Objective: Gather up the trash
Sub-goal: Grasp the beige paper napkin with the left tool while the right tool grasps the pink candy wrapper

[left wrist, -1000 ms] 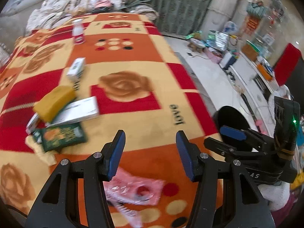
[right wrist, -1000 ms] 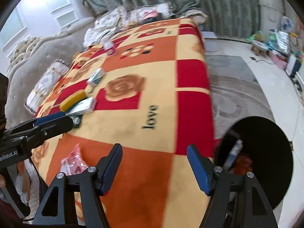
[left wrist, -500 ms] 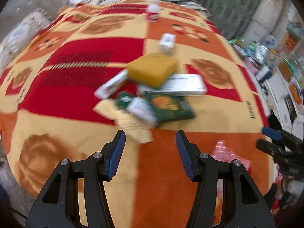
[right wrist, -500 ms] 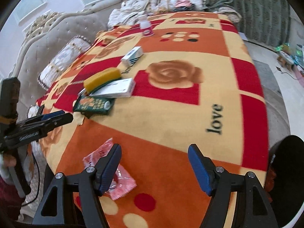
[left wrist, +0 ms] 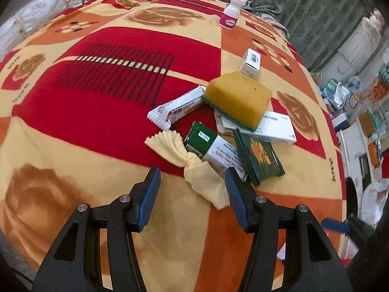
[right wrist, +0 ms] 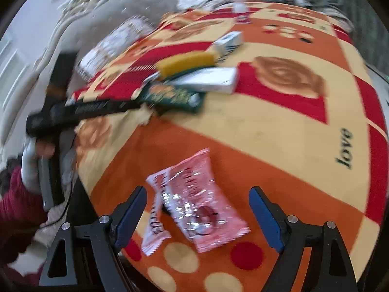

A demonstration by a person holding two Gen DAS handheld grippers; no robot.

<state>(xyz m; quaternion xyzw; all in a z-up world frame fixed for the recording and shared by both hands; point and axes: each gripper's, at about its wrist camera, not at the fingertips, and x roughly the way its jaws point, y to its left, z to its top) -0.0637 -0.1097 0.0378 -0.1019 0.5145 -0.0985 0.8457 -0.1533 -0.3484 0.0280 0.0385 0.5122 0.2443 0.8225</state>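
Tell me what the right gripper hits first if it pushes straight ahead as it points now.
Most likely the pink plastic wrapper on the blanket, lying between the right gripper's open jaws; depth is uncertain.

Left gripper [left wrist: 192, 192] has swung from the blanket's edge to the litter pile; the yellow cloth [left wrist: 194, 170], once at far left, now lies between its parted jaws. Right gripper [right wrist: 197, 216] has left the black bin; its jaws have just been opening, now flanking the pink wrapper [right wrist: 197, 204].
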